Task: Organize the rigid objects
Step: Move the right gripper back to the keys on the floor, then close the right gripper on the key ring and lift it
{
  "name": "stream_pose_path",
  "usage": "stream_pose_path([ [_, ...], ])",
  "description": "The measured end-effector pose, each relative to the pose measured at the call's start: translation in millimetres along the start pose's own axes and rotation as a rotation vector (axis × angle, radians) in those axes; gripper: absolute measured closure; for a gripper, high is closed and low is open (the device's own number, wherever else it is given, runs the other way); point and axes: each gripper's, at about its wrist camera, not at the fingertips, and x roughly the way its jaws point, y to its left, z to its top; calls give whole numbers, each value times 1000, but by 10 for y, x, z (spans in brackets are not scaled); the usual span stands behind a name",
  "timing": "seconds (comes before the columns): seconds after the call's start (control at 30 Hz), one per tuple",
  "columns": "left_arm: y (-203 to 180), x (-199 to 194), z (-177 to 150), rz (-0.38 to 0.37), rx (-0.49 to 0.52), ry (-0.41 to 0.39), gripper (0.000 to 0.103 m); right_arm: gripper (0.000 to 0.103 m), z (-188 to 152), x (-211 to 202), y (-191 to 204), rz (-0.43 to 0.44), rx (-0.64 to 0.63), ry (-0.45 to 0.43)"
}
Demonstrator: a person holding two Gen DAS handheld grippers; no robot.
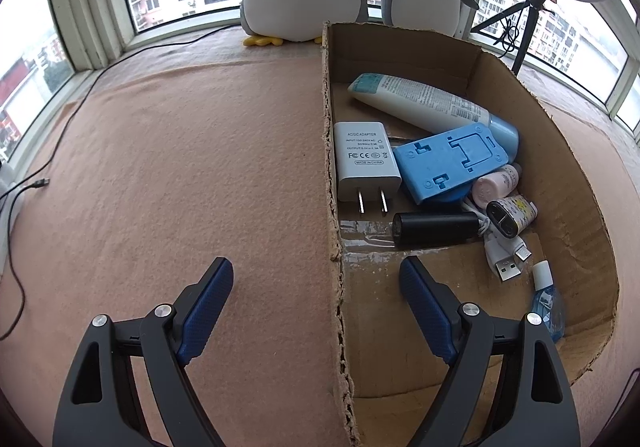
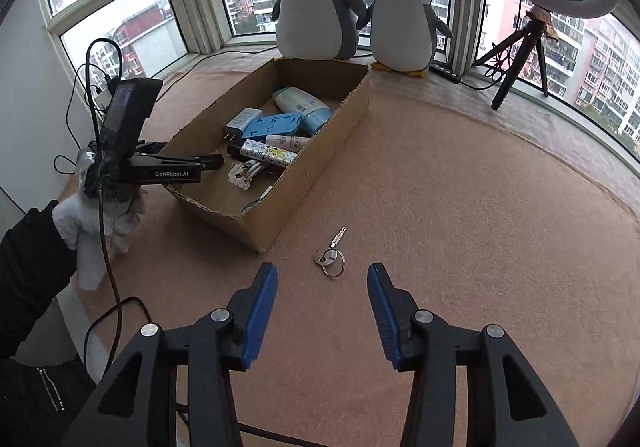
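Open pink felt is left around the key ring (image 2: 333, 256), and no obstacle is seen on the bench (image 2: 460, 207) to its right. The cardboard box (image 2: 280, 187) stands just beyond it. Inside, bare floor is left only at the near end; the charger (image 1: 366, 163), phone stand (image 1: 448, 163) and tube (image 1: 420, 99) crowd the rest.

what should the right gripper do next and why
Probably ease the right gripper forward and down over the keys. Its jaws are open and empty, the keys lie on the mat just ahead, outside the cardboard box, where the other items already sit.
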Motion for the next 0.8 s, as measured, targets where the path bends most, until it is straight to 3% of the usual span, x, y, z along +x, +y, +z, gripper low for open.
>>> stream_pose_path([
  [0.1, -1, 1, 6, 3, -5, 3, 16, 70, -18, 239, -73, 33, 7, 46],
  [0.27, 9, 6, 7, 6, -21, 6, 16, 74, -23, 491, -154, 56, 5, 87],
  [0.8, 14, 3, 2, 10, -25, 6, 16, 85, 72, 699, -112, 59, -53, 135],
])
